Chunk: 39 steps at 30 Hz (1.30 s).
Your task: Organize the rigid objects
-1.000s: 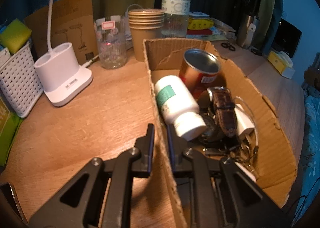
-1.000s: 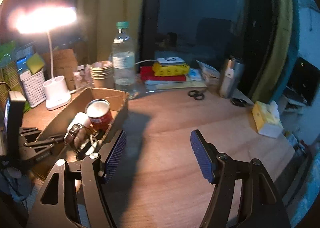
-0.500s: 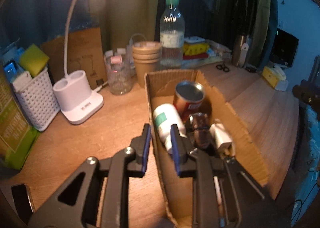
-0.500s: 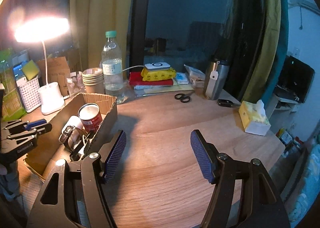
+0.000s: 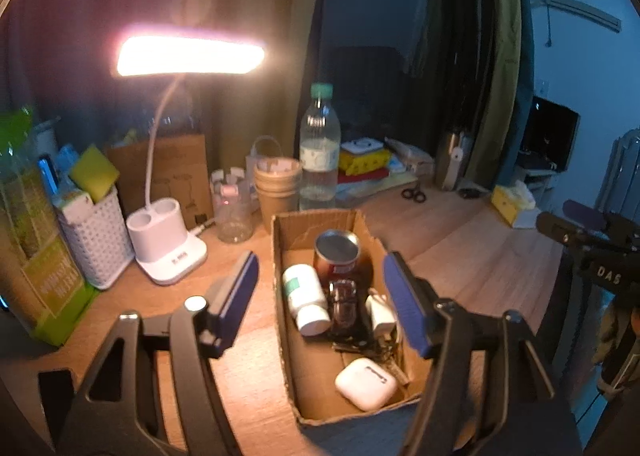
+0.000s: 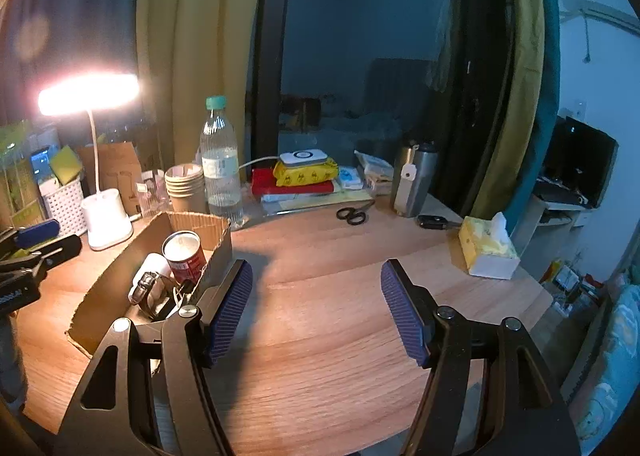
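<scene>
A: Change since the earlier frame: left gripper (image 5: 320,288) has let go of the cardboard box (image 5: 280,320) wall; jaws opening, nothing between them.

B: Box sits lower centre, holding can (image 5: 337,254) and bottle (image 5: 305,296); right gripper (image 6: 316,304) open, empty; placing appears finished; next, find any remaining loose item.

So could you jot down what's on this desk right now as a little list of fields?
container: cardboard box on a wooden desk
in box: red can upright, white pill bottle lying down, watch, white charger, white earbud case
left gripper: above the box, jaws opening, nothing between them
right gripper: jaws apart, empty, over bare desk
behind box: paper cups, water bottle, lit desk lamp
</scene>
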Motion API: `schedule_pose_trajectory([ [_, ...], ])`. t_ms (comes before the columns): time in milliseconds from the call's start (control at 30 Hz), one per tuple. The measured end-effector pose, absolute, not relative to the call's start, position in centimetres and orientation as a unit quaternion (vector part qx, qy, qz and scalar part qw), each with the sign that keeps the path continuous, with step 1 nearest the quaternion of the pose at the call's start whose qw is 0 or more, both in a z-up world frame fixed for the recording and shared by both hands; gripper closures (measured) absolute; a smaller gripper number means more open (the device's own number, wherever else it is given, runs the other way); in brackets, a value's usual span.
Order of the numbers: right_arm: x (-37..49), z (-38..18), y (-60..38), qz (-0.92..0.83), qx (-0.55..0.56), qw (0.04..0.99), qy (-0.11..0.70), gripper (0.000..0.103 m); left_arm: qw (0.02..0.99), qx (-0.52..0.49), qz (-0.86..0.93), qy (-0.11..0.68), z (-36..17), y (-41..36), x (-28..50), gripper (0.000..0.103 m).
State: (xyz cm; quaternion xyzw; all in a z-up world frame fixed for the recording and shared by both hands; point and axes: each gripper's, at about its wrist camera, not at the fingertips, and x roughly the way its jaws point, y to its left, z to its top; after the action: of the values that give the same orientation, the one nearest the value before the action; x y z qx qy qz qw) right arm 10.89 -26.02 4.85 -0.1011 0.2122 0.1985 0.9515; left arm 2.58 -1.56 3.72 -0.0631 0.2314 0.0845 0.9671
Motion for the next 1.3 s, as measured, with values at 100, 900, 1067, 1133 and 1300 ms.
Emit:
schedule_pose_trajectory([
  [100,10.3,5.4,-26.8,0.191,-0.093,0.955,0.205,0.033,0.971,-0.061,0.086,0.215,4.9,-2.0,1.7,0.022],
  [900,9.7,5.1,-27.3,0.177,-0.079,0.960,0.202,0.032,0.983,-0.035,0.084,0.159,7.8,-3.5,-0.3,0.010],
  [1067,9.9,4.9,-27.2,0.177,-0.082,0.959,0.205,0.032,0.983,-0.034,0.091,0.157,7.7,-3.4,-0.3,0.010],
  [1133,9.9,4.8,-27.2,0.175,-0.083,0.959,0.206,0.032,0.983,-0.029,0.097,0.154,7.6,-3.5,-0.5,0.010],
  [1300,9.8,4.8,-27.2,0.175,-0.081,0.960,0.204,0.032,0.982,-0.031,0.094,0.158,7.6,-3.2,-0.4,0.010],
])
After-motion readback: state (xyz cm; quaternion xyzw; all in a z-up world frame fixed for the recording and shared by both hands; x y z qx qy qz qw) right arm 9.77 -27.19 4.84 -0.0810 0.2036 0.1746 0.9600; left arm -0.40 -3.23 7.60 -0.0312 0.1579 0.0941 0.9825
